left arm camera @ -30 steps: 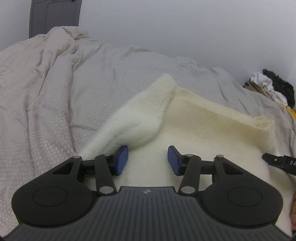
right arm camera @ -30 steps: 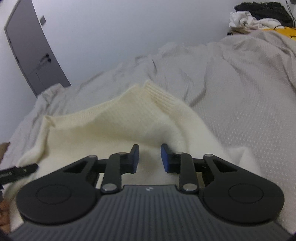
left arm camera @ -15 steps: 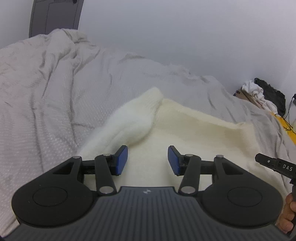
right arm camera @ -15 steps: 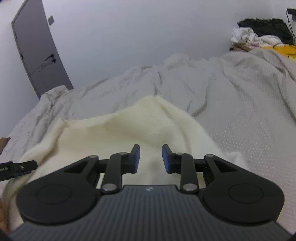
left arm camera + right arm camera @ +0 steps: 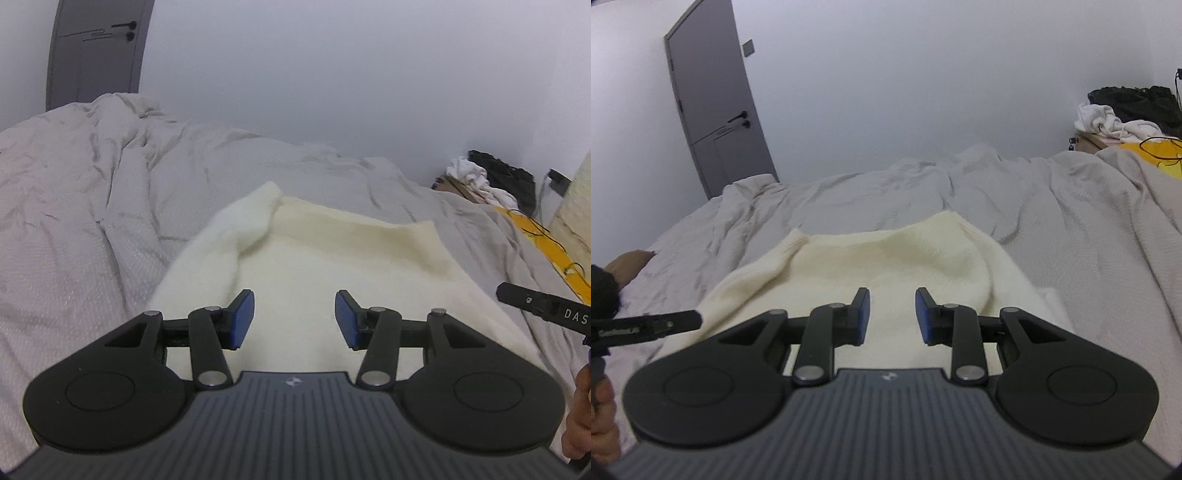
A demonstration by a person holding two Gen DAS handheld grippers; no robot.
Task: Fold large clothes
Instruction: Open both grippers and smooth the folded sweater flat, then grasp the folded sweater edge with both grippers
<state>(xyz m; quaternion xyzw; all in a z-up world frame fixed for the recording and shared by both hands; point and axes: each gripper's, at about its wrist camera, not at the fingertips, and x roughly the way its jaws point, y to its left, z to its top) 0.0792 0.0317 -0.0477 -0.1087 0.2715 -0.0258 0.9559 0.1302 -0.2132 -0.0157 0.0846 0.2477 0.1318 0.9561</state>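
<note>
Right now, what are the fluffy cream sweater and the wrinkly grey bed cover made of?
The cream sweater looks like soft knitted wool or an acrylic yarn: its surface is fuzzy and matte, and its far corner shows ribbing. The grey bed cover looks like thin woven cotton, matte, with sharp creases and a fine dotted texture. The exact fibres cannot be told by looking.

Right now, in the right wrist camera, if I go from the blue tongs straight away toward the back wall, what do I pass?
Open blue-padded tongs → fluffy cream knitted sweater lying on the bed → wrinkled grey bed cover → plain white wall.
</note>
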